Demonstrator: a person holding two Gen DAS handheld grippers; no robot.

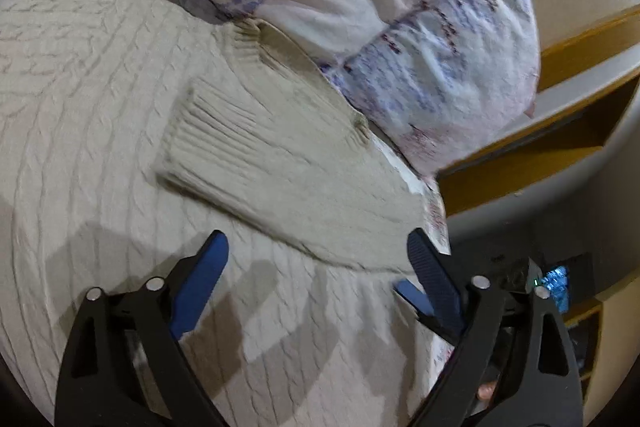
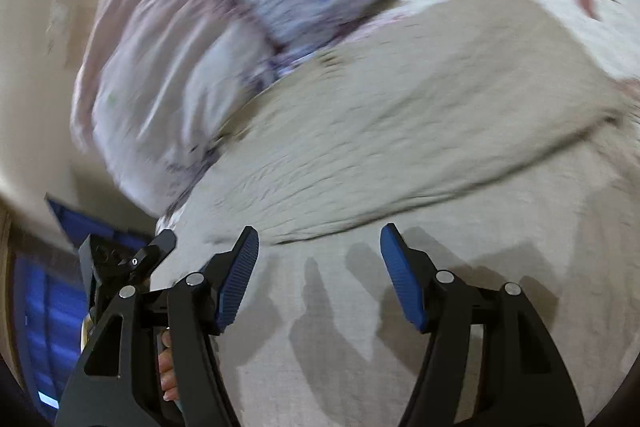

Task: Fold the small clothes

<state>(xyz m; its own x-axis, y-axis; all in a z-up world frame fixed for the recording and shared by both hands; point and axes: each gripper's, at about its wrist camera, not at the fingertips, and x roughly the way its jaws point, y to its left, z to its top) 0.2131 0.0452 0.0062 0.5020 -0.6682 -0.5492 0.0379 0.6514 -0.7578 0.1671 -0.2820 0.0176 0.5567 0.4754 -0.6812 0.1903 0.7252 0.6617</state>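
Knitwear fills both views: a beige cable-knit sweater (image 1: 120, 99) lies spread flat on the bed, and its sleeve (image 1: 280, 163) is folded across the body, the ribbed cuff (image 1: 208, 131) ahead of the left tool (image 1: 318, 255) and a little to its left. That left tool hangs just above the knit with its blue-padded jaws wide apart and nothing between them; the sleeve's lower edge runs just ahead of the fingertips. At the left tool's right side the tip of the right tool (image 1: 412, 295) shows. The right tool (image 2: 320, 247) also stands with its jaws apart and empty, above the sweater (image 2: 400, 131), whose folded part lies ahead of it; this view is blurred. Flowered pillows (image 1: 440, 67) lie beyond the sweater, touching its far edge by the ribbed collar (image 1: 256, 43). A wooden shelf (image 1: 560, 147) stands far right of the left tool.
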